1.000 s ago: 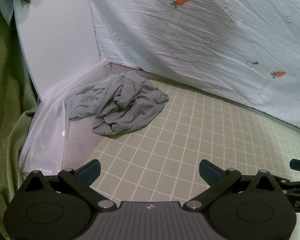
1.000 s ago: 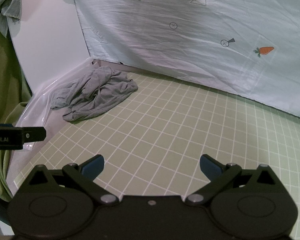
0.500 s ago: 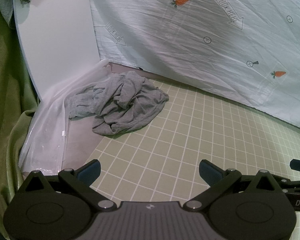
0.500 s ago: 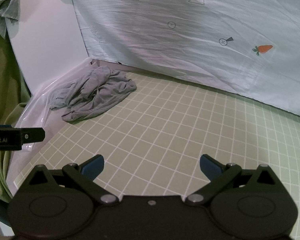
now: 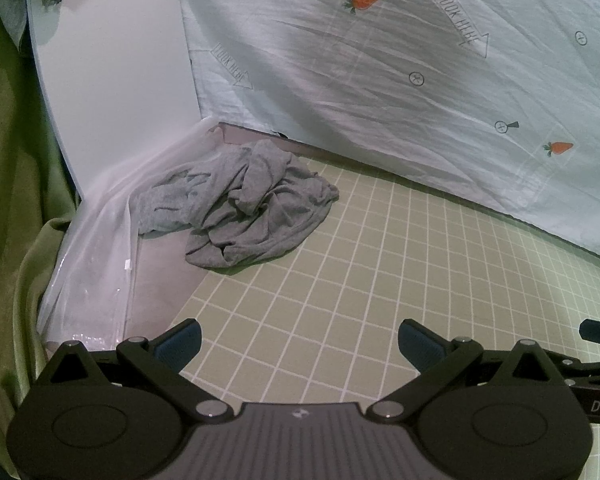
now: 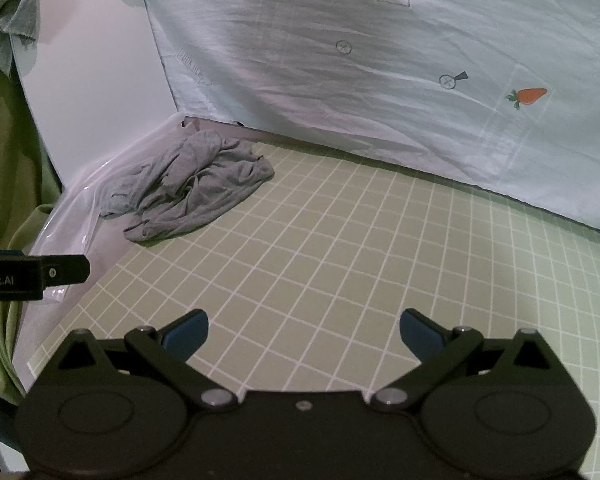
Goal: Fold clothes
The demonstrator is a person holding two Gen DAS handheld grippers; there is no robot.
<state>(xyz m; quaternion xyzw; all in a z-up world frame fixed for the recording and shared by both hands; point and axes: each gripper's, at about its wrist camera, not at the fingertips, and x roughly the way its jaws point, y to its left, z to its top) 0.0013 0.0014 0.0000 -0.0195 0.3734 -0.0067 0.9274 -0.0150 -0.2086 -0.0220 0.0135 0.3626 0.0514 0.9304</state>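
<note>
Lying crumpled: one grey garment [image 5: 240,204]; two grippers [image 5: 298,342] [image 6: 302,332] spread.

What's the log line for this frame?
left gripper: open, empty | right gripper: open, empty | gray garment: crumpled, untouched

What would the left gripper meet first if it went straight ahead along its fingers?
Probably the green grid mat: the open left gripper points over bare mat, with the crumpled grey garment ahead and left of that line. Beyond hangs the carrot-print sheet; depth is unclear.
</note>
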